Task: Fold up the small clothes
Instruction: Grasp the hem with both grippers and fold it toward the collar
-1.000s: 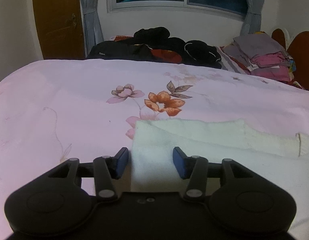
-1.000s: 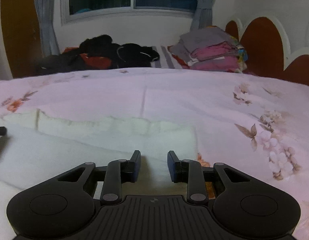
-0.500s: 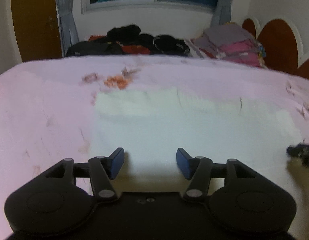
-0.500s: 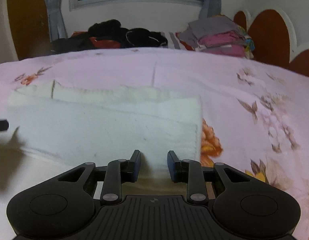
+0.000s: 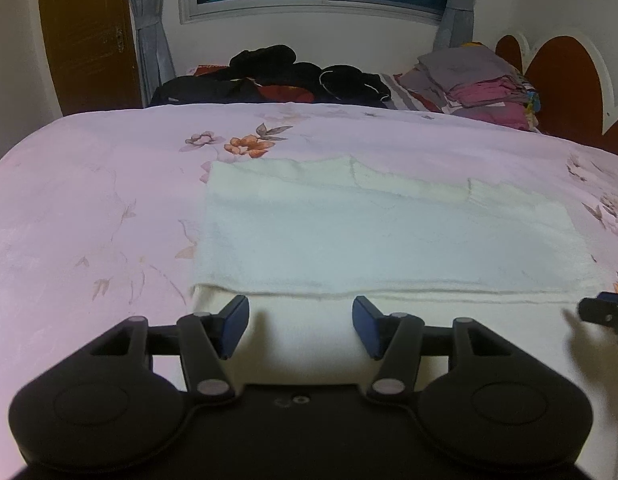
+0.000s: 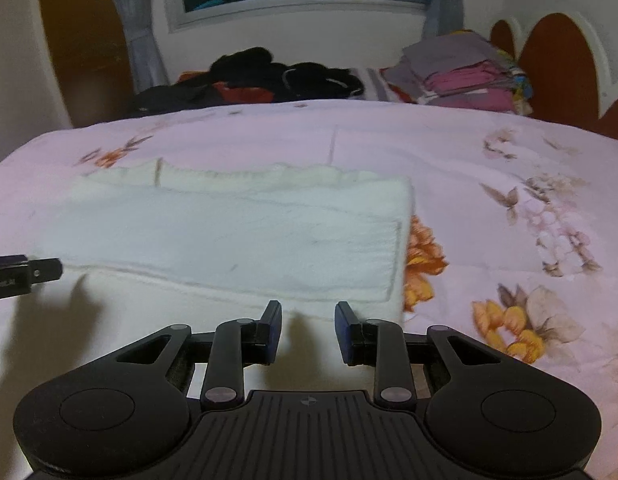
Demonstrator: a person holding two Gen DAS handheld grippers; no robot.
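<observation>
A white knit garment (image 5: 373, 236) lies flat on the pink flowered bedspread (image 5: 89, 208), folded over on itself, with a lower layer showing along its near edge. My left gripper (image 5: 301, 326) is open and empty, above the garment's near left part. My right gripper (image 6: 308, 330) is open and empty, above the garment's (image 6: 245, 232) near right corner. The tip of the right gripper shows at the right edge of the left wrist view (image 5: 605, 310). The tip of the left gripper shows at the left edge of the right wrist view (image 6: 25, 274).
A heap of dark clothes (image 5: 277, 78) lies at the far side of the bed. A stack of folded grey and pink clothes (image 5: 481, 84) stands at the far right by the brown headboard (image 5: 565, 80). A window and a brown door (image 5: 89, 36) are behind.
Both grippers have pulled back and risen from the garment's far edge to its near edge. The garment now lies folded in half, and both grippers stay open.
</observation>
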